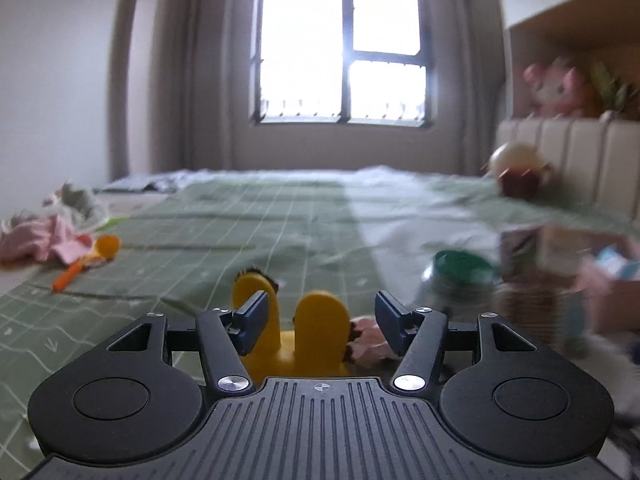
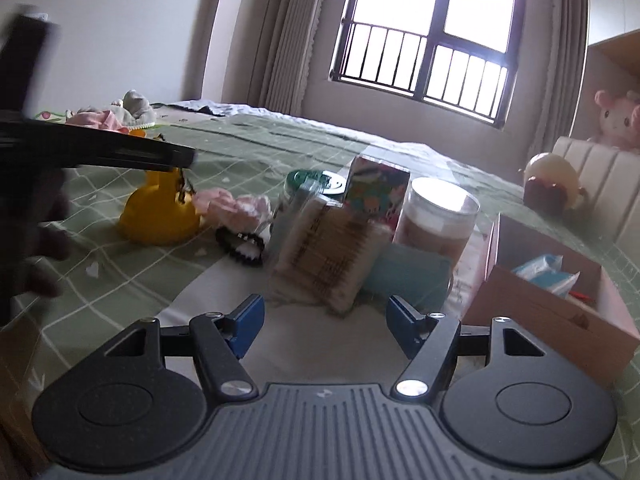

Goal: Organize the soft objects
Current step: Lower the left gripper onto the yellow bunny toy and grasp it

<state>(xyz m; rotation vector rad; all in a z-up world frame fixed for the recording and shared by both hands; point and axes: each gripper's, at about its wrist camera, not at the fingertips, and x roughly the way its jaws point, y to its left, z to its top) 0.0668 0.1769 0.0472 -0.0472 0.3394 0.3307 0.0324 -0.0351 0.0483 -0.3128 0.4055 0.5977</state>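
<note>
Wide-jawed, the left gripper straddles the yellow toy on the bed without pinching, while the right gripper, empty, gapes toward boxes at twelve o'clock.

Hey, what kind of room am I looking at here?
Most likely a bedroom: a bed with a green checked sheet and padded headboard, a curtained window, and a pink plush toy on a shelf above the headboard.
</note>
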